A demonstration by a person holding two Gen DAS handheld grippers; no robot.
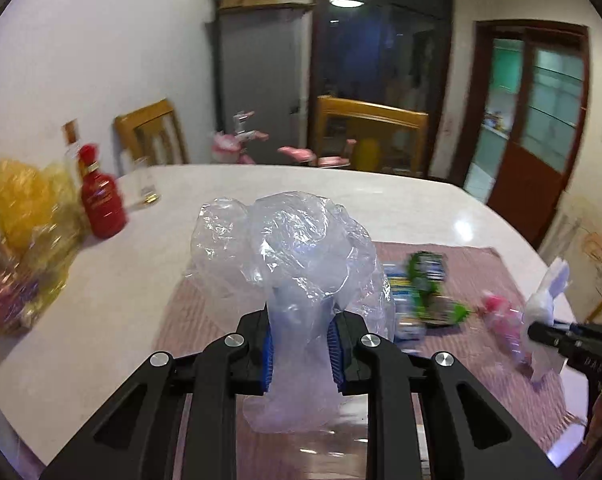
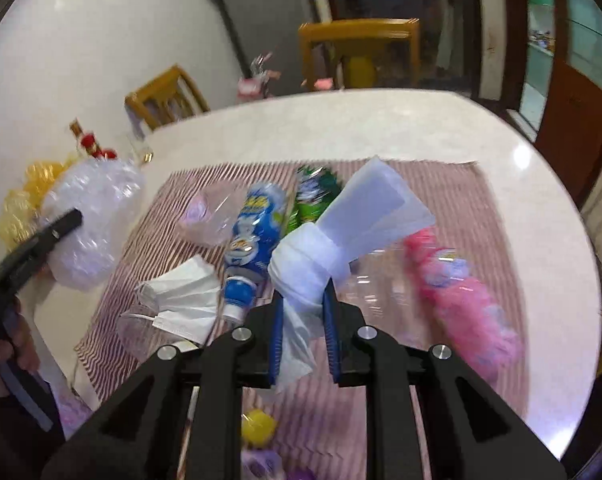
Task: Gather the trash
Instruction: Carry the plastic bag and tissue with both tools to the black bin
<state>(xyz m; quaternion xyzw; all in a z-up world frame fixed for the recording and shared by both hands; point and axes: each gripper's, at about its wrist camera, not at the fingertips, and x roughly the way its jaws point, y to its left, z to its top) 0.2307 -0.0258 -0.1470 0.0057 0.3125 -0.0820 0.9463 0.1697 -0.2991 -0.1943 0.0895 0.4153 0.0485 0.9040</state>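
My left gripper (image 1: 303, 316) is shut on a crumpled clear plastic bag (image 1: 293, 248), held up above the table. The bag bulges out past the blue pads. My right gripper (image 2: 303, 304) is shut on a wad of white tissue (image 2: 313, 264), also lifted off the table. Each gripper shows in the other's view: the right gripper (image 1: 541, 332) with its tissue (image 1: 545, 296), the left gripper (image 2: 67, 220) with its bag (image 2: 93, 216). On the striped placemat (image 2: 461, 184) lie a blue wrapper (image 2: 253, 236), a green wrapper (image 2: 313, 192), a pink wrapper (image 2: 457, 288) and a white face mask (image 2: 181, 300).
A red bottle (image 1: 101, 200), a drinking glass (image 1: 145, 184) and a yellow cellophane bundle (image 1: 21, 240) stand at the pale table's (image 1: 261, 184) left side. Wooden chairs (image 1: 373, 128) stand behind it. A small yellow object (image 2: 259, 428) lies on the mat under my right gripper.
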